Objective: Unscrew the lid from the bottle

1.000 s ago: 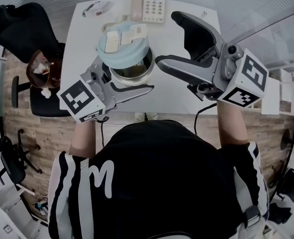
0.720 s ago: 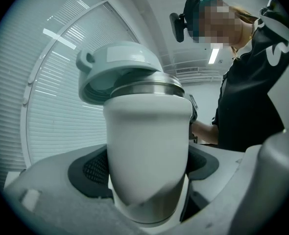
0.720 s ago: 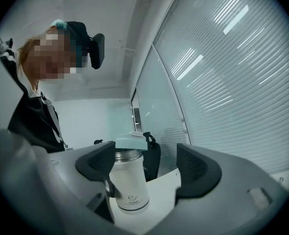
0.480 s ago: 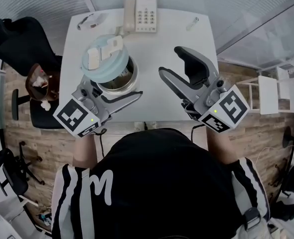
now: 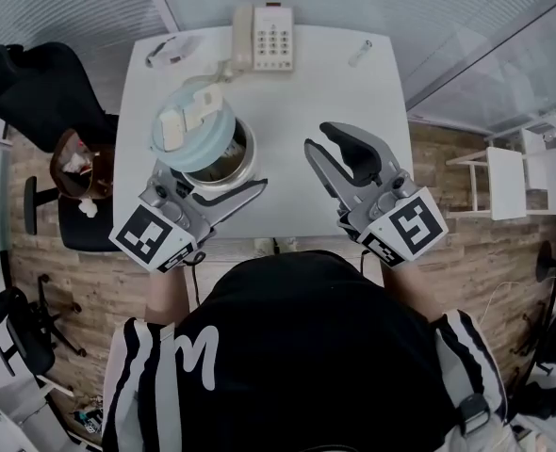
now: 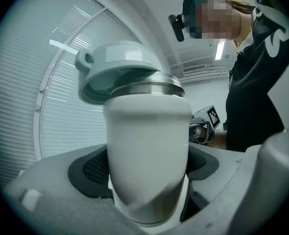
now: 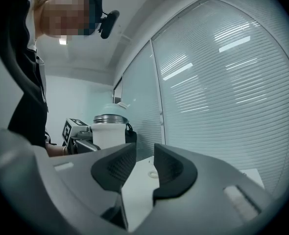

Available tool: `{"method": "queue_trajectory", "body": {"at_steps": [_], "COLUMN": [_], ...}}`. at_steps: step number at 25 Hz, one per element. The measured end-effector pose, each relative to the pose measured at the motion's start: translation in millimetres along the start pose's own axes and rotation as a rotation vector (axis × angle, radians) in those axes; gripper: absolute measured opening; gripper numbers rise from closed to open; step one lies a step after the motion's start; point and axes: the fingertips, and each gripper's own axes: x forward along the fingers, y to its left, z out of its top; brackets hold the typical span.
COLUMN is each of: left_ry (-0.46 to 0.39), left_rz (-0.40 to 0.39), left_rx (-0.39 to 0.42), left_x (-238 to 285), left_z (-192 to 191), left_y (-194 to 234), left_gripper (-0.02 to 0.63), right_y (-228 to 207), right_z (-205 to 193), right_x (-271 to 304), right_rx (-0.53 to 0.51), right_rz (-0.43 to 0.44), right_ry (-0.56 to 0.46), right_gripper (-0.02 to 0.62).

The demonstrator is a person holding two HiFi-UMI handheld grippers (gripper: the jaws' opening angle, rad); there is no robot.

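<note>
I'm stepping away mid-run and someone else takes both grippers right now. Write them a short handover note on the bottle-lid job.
Left gripper: shut on the white bottle, holding it upright at the left side of the table.
Right gripper: empty, to the right of the bottle in the head view. Its jaws have just been closing and a narrow gap remains.
Lid: pale blue, lying tilted on the bottle's steel rim, so the mouth is partly uncovered.
Done: the lid looks unscrewed, judging by its tilt.
Left: probably lift the lid clear and set it on the table.
</note>
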Motion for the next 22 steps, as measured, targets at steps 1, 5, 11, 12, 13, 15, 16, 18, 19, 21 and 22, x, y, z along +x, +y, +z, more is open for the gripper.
{"method": "queue_trajectory", "body": {"at_steps": [1, 5, 11, 12, 13, 15, 16, 18, 19, 21, 22], "left_ry": [-0.002, -0.003, 0.002, 0.003, 0.002, 0.0, -0.001, -0.003, -0.004, -0.006, -0.006], "left_rz": [0.006, 0.03, 0.063, 0.069, 0.074, 0.078, 0.079, 0.08, 0.079, 0.08, 0.082], "left_rx": [-0.001, -0.002, 0.003, 0.005, 0.005, 0.004, 0.004, 0.001, 0.0, -0.001, 0.0], "left_x": [-0.1, -1.1, -1.3, -1.5, -1.5, -1.1, -0.9, -0.6, -0.5, -0.7, -0.7], "left_z": [-0.2, -0.9, -3.4, -3.9, -4.0, -3.3, -2.9, -2.4, -2.5, -2.8, -2.9], "left_y": [0.3, 1.7, 3.8, 4.4, 4.6, 4.6, 4.6, 4.7, 4.8, 4.9, 4.9], "left_gripper": [0.43, 0.43, 0.43, 0.43, 0.43, 0.43, 0.43, 0.43, 0.43, 0.43, 0.43], "right_y": [-1.2, -3.3, -6.1, -6.0, -6.3, -8.3, -9.6, -11.6, -12.2, -13.5, -14.2], "right_z": [-0.4, -0.9, -0.6, -0.3, 0.0, 0.8, 1.2, 1.6, 1.7, 2.2, 2.2], "right_x": [-1.1, -2.9, -0.4, -0.3, -0.4, -1.7, -2.4, -3.5, -3.9, -3.9, -3.9], "right_rx": [0.0, 0.008, 0.009, 0.008, 0.006, 0.006, 0.008, 0.012, 0.011, 0.009, 0.01], "right_rz": [-0.006, -0.019, -0.031, -0.03, -0.031, -0.038, -0.043, -0.053, -0.056, -0.063, -0.066], "right_ry": [-0.001, -0.012, -0.019, -0.021, -0.022, -0.024, -0.026, -0.028, -0.029, -0.03, -0.029], "right_gripper": [0.107, 0.057, 0.009, 0.005, 0.002, 0.0, 0.0, 0.0, 0.0, 0.0, 0.0]}}
